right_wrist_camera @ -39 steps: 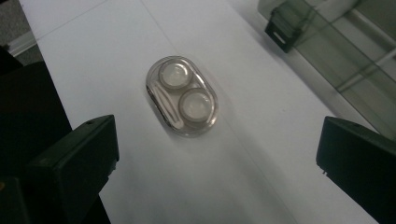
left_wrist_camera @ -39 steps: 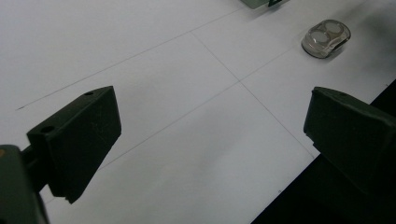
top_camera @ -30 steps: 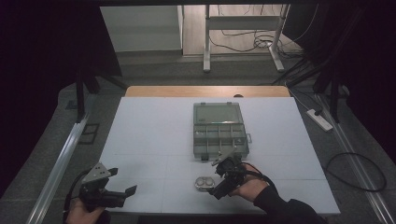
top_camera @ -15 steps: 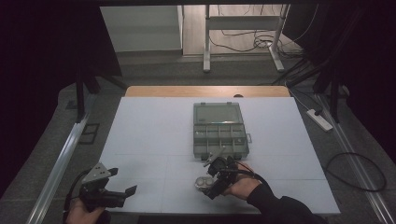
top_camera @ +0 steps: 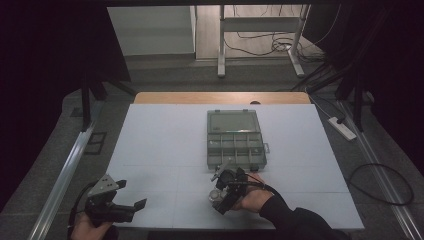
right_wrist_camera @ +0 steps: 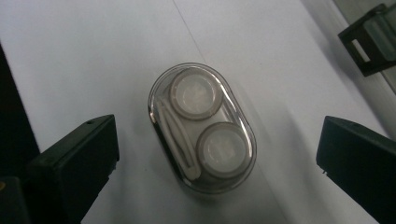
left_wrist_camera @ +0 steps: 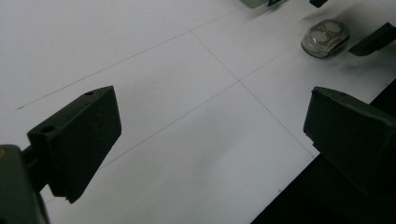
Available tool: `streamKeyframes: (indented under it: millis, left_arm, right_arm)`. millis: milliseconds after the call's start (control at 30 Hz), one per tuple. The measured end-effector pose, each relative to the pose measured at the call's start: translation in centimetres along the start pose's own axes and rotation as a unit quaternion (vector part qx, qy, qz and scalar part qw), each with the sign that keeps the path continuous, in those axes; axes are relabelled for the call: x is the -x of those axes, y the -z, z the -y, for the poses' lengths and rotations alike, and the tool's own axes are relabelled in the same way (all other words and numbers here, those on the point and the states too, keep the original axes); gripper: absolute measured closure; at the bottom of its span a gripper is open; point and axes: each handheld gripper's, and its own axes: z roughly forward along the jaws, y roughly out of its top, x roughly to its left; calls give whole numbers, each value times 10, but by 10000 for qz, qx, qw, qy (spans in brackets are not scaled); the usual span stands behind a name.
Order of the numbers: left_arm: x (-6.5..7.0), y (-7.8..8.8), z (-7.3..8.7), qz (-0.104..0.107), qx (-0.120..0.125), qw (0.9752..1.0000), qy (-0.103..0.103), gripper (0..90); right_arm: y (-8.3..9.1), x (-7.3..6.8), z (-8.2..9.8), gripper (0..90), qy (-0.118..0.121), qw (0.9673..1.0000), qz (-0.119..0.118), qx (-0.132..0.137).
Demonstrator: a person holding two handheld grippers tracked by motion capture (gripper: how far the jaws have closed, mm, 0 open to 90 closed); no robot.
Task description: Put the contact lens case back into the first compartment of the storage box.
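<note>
A small clear oval case (right_wrist_camera: 201, 128) lies flat on the white table; it holds two round white lidded cups and a thin white tool. My right gripper (right_wrist_camera: 215, 144) hovers over it, open, one black jaw on each side and neither touching. From above, this gripper (top_camera: 223, 194) sits over the case (top_camera: 215, 196) near the table's front edge. My left gripper (top_camera: 114, 207) is held open at the front left corner with nothing between its jaws. In the left gripper view the case (left_wrist_camera: 325, 37) shows far off, beyond the open left gripper (left_wrist_camera: 210, 121).
A grey compartment box (top_camera: 235, 137) with its clear lid tipped back stands just beyond the case, and its latch (right_wrist_camera: 369, 39) shows in the right gripper view. The table's front edge (left_wrist_camera: 299, 186) runs close under the left gripper. A wooden strip (top_camera: 220, 97) borders the far side.
My right gripper has moved left, from beside the oval case to directly over it, so its jaws now flank it. The left gripper has stayed put.
</note>
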Motion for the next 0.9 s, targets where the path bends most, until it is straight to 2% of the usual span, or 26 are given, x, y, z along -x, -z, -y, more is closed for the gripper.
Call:
streamKeyframes:
  millis: [333, 467, 633, 767, 900]
  left_arm:
    - [0, 0, 0, 2, 7, 10000, -3, 40]
    - [0, 0, 0, 5, 7, 10000, -4, 40]
    - [0, 0, 0, 4, 11, 10000, -9, 40]
    - [0, 0, 0, 3, 14, 10000, -11, 41]
    - [0, 0, 0, 10, 22, 10000, -11, 40]
  right_arm:
    - [-16, 0, -3, 0, 311, 9991, 137, -235]
    - [-15, 0, -3, 4, 354, 9991, 105, -206]
    - [-11, -1, -3, 154, 600, 9982, -9, -82]
    - [-4, -3, -2, 426, 780, 9968, -152, 6]
    - [-3, -4, -3, 439, 760, 9970, -134, -21]
